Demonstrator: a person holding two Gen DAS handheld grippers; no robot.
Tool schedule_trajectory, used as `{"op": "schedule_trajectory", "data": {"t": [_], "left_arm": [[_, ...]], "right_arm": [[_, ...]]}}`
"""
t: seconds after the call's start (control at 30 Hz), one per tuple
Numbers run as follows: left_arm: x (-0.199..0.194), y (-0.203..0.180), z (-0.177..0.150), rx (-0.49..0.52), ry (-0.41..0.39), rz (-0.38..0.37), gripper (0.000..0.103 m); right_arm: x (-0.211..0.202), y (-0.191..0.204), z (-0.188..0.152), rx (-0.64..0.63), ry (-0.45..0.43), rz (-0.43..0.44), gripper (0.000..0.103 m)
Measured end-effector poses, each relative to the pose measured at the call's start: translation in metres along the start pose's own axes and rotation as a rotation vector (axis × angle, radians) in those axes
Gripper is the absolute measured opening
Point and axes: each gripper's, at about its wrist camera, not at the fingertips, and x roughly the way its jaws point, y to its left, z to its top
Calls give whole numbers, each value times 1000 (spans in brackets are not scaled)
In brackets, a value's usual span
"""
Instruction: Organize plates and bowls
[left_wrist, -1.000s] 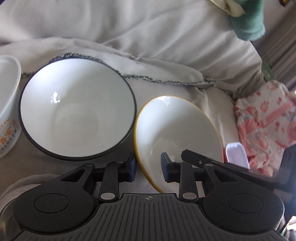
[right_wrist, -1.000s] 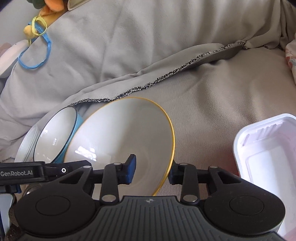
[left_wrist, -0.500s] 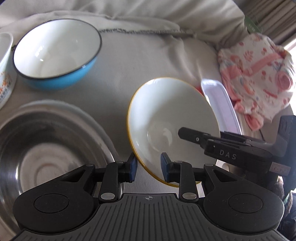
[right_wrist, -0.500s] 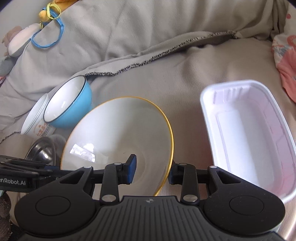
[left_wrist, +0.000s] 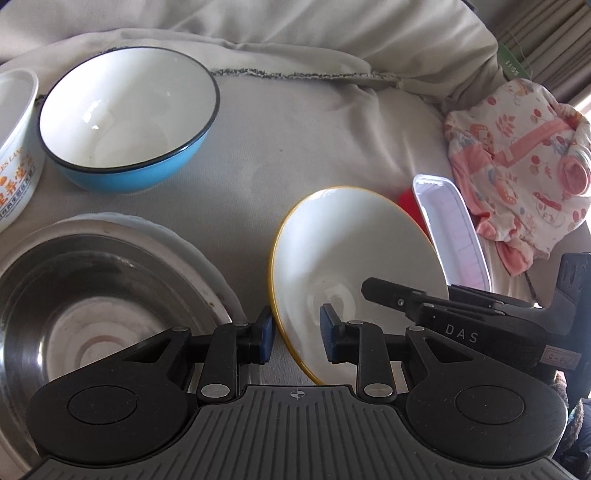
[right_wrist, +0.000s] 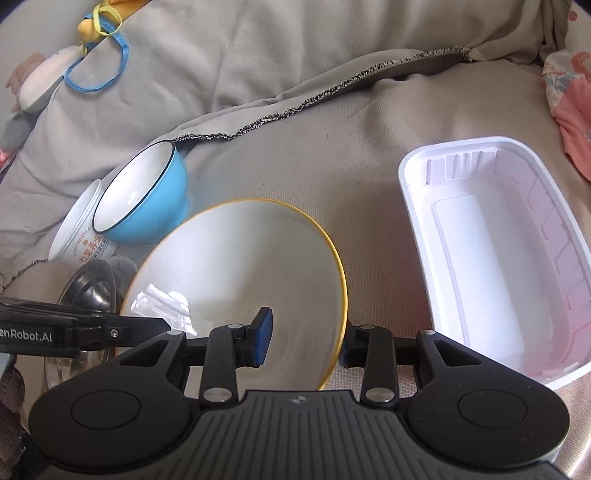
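Observation:
A white bowl with a yellow rim (right_wrist: 236, 266) hangs tilted over the grey cloth. My right gripper (right_wrist: 304, 341) is shut on its near rim, one pad inside and one outside. From the other side, my left gripper (left_wrist: 297, 336) straddles the same bowl (left_wrist: 351, 251); its jaws are closing, with the rim between them and a gap still showing at the inner pad. A blue bowl with a white inside (left_wrist: 125, 122) stands at the back left beside a white printed bowl (left_wrist: 14, 158). A steel bowl (left_wrist: 92, 314) rests on a white plate (left_wrist: 192, 247) at the near left.
A white plastic tray (right_wrist: 495, 258) lies to the right of the held bowl, with something red (left_wrist: 406, 201) behind it. A pink floral cloth (left_wrist: 517, 158) is bunched at the far right. A plush toy with a blue band (right_wrist: 37, 85) sits on the cushion behind.
Both grippers drew back from the blue bowl with the yellow-rimmed bowl between them. The steel bowl and the whole white tray came into view. Over the last half second little moved.

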Motion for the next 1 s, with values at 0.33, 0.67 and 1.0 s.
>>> {"op": "schedule_trajectory", "data": {"t": [0.33,0.67,1.0], "left_arm": [[-5,-4,-6,-25,93,9,29],[-124,44,46,-101,-268,14,29],[-79,117,87,-145,-369,212,29]], "right_arm": [[-9,8,-9,-46,35,-14,36],[-72,76,72,-160,-226,-82,48],[49,127,122,-43,-79,26,52]]}}
